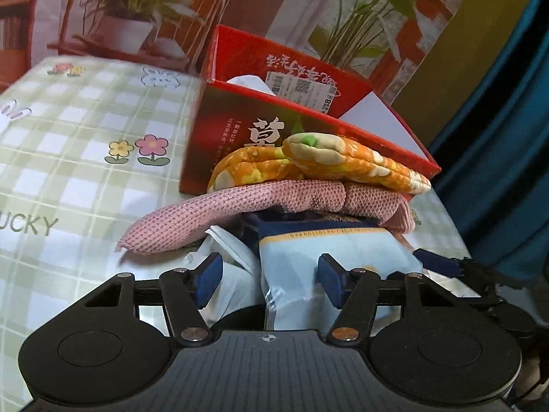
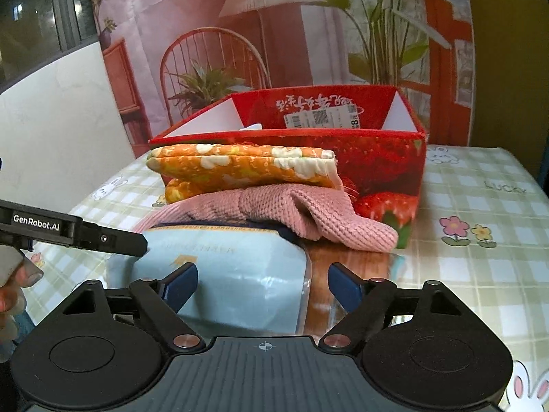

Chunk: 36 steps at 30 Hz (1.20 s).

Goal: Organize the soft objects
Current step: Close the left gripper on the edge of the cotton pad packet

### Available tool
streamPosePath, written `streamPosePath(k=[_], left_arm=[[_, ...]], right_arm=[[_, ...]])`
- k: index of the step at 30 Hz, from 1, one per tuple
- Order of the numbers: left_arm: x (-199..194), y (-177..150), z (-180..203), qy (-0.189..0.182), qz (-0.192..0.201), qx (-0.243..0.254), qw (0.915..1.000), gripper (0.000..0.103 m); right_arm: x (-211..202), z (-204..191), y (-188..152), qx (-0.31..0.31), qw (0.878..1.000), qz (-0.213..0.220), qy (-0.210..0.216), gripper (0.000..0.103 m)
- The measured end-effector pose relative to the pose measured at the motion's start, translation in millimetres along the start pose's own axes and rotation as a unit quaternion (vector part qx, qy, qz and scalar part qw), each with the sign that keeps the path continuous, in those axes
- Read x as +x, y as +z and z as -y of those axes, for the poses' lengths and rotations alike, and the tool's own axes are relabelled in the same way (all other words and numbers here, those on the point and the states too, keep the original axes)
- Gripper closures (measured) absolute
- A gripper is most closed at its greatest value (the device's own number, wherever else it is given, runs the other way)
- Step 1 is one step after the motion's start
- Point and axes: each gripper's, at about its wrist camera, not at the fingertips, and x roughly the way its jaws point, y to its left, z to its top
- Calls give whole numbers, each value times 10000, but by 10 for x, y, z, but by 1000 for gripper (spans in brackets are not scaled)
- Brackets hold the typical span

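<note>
A table covered with a green-checked cloth point(image 1: 85, 110) printed with flowers and rabbits stands before a backdrop showing potted plants and a chair. A red carton point(image 2: 384, 158) with an open top sits on the cloth. Directly in front of it lies a stack of soft objects: an orange floral pad point(image 2: 240, 164) on top, a pink knitted cloth point(image 2: 308, 213) beneath it, and a light blue soft package point(image 1: 329, 250) at the bottom. The left gripper point(image 1: 271, 274) is partly open, its blue pads straddling one end of the package without visibly pressing it. The right gripper point(image 2: 262, 286) is likewise partly open around the package's other end; contact cannot be confirmed.
</note>
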Motion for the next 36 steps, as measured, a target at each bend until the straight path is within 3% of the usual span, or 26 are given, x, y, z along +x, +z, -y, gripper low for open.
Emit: streamPosePath(k=[5, 7, 8, 10, 15, 19, 36], left_arm=[[116, 23, -18, -216, -165, -128, 9995, 40], [145, 11, -13, -358, -225, -165, 9990, 46], [168, 13, 5, -452, -251, -141, 9986, 54], [167, -2, 54, -416, -215, 1, 9989, 57], [106, -3, -1, -374, -133, -80, 9992, 74], [26, 6, 19, -318, -63, 36, 9995, 76], [-214, 52, 118, -268, 256, 247, 9990, 76]], right_arm=[[182, 13, 46, 13, 9995, -147, 263, 25], [220, -5, 59, 1, 9994, -172, 287, 25], [236, -9, 66, 23, 9993, -187, 311, 25], [241, -25, 66, 58, 9991, -221, 351, 28], [165, -46, 68, -20, 9995, -181, 270, 49], [104, -16, 81, 49, 9995, -143, 281, 60], [-74, -135, 185, -78, 9994, 36, 343, 61]])
